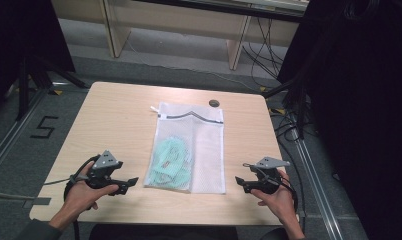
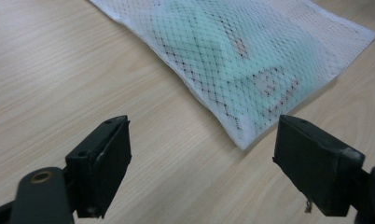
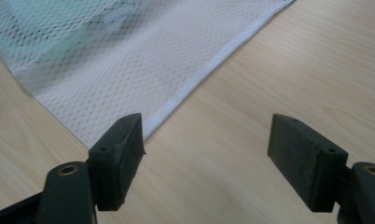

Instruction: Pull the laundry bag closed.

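Observation:
A white mesh laundry bag (image 1: 189,147) lies flat in the middle of the wooden table (image 1: 114,115), zipper end away from me, with a mint-green garment (image 1: 170,160) inside its left half. My left gripper (image 1: 131,183) rests near the bag's front left corner, jaws open and empty. In the left gripper view (image 2: 202,163) that corner of the bag (image 2: 251,60) lies just ahead of the jaws. My right gripper (image 1: 239,183) sits off the bag's front right corner, open with nothing between its jaws. In the right gripper view (image 3: 206,154) the bag's edge (image 3: 129,70) lies just ahead of the left jaw.
A small dark round thing (image 1: 214,103) lies on the table beyond the bag's far right corner. Wooden furniture legs (image 1: 114,30) stand on the floor behind the table. Black stands and cables (image 1: 294,100) crowd the right side. The table's front edge is close to my hands.

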